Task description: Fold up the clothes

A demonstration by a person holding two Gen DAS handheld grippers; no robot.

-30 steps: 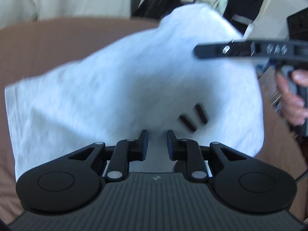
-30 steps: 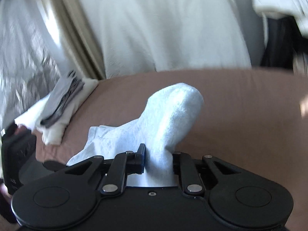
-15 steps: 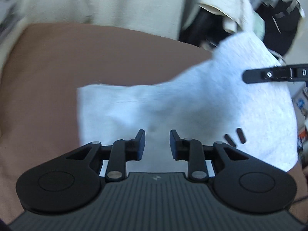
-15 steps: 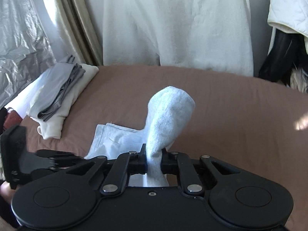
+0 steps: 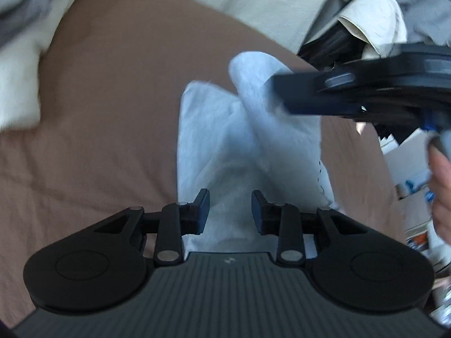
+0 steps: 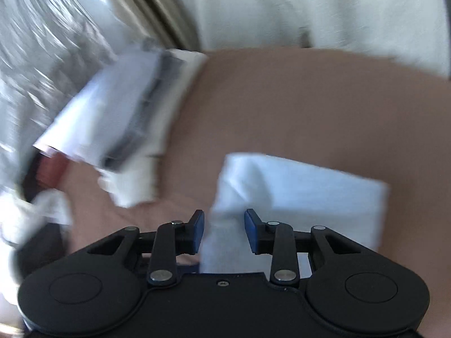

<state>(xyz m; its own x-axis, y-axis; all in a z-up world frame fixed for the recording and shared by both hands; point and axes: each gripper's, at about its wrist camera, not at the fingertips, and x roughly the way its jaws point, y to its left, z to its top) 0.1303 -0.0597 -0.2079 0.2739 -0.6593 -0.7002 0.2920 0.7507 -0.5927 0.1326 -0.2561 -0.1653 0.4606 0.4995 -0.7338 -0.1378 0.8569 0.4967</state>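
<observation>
Both tongs tip down toward a brown bed (image 5: 107,129) where a white cloth (image 5: 225,146) lies. The left tongs (image 5: 230,211) hang over the cloth's near end with the jaws apart; they have just been opening, cloth shows in the gap, and the pads do not press it. The right tongs (image 6: 222,231) are also spread, having just opened; a fold of the cloth (image 6: 296,194) stands between the blue pads (image 6: 197,231), loose on both sides. In the left view the right tongs (image 5: 284,95) reach in flat from the right edge, over a raised hump of cloth, with a hand (image 5: 442,191) blurred at that edge. A stack of folded clothes (image 6: 124,118) sits near the bed's far left corner, apart from the cloth.
</observation>
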